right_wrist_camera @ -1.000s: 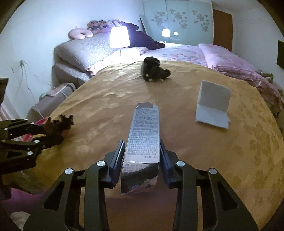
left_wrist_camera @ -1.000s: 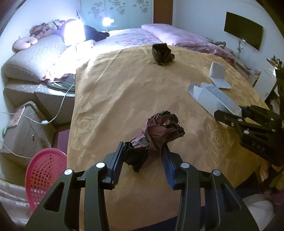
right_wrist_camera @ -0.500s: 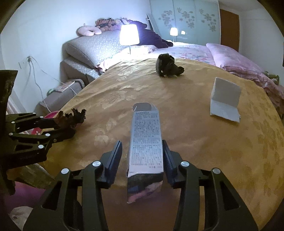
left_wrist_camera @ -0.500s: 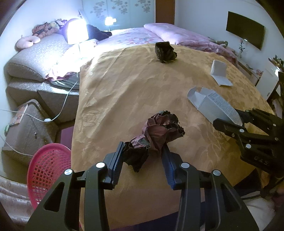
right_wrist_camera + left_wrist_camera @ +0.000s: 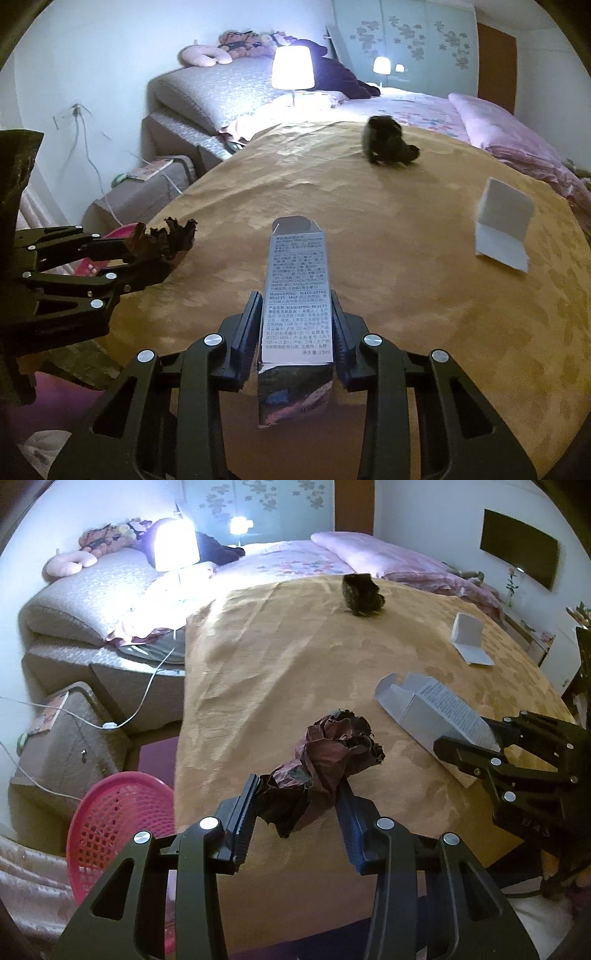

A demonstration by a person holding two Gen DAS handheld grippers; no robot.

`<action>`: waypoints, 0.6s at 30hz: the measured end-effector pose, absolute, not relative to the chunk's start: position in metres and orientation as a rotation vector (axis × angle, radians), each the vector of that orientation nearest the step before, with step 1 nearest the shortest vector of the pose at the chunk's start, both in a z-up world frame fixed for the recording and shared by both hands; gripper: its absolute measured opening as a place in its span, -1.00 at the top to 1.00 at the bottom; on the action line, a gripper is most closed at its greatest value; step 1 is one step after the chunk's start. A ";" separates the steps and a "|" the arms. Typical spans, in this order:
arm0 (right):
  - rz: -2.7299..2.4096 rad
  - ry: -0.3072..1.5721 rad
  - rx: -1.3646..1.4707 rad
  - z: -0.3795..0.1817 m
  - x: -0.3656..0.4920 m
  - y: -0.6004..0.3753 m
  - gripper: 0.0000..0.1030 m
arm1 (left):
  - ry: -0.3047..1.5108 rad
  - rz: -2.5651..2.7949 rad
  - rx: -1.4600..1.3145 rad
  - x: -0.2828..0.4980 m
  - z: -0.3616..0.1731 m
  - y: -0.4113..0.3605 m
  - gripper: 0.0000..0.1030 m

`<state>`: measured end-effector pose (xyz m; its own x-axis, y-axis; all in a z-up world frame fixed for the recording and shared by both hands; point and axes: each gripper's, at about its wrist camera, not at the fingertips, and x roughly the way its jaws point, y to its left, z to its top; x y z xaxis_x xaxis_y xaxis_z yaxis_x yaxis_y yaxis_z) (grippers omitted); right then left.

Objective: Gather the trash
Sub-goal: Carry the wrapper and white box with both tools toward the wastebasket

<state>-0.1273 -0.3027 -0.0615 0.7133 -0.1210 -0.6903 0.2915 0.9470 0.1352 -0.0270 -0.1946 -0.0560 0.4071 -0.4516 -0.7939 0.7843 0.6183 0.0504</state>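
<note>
My left gripper [image 5: 297, 794] is shut on a crumpled dark red paper wad [image 5: 332, 753], held just above the gold bedspread [image 5: 277, 664]. In the right wrist view the left gripper [image 5: 162, 251] shows at the left with the wad [image 5: 166, 236] in it. My right gripper [image 5: 295, 310] holds a long white printed carton [image 5: 297, 295], its jaws closing tight with the pads pressing both sides. The carton [image 5: 436, 709] points up the bed from the right gripper [image 5: 469, 738]. A dark crumpled wad [image 5: 388, 144] and a folded white card [image 5: 502, 225] lie farther up the bed.
A pink mesh basket [image 5: 118, 812] stands on the floor by the bed's left corner, below the left gripper. A brown bedside unit [image 5: 62, 746] with cables, a lit lamp [image 5: 173, 548] and pillows lie to the left. Pink bedding [image 5: 388, 557] covers the far end.
The right jaws loosened a little around the carton, then closed tight on it again. Both views drifted slightly across the bed. The left gripper kept its hold on the red wad.
</note>
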 end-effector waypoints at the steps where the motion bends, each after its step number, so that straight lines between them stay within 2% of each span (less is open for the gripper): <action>1: -0.221 0.743 0.243 -0.060 -0.125 -0.301 0.34 | 0.831 -0.809 0.455 -0.025 -0.056 -0.192 0.24; 18: -0.090 0.763 0.185 -0.052 -0.082 -0.259 0.34 | 0.858 -0.651 0.392 0.011 -0.052 -0.132 0.24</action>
<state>-0.0820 -0.2588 -0.0523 0.7196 -0.0135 -0.6942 0.1476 0.9799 0.1339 0.0106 -0.1321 -0.0518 0.4808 -0.3675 -0.7961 0.6684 0.7413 0.0614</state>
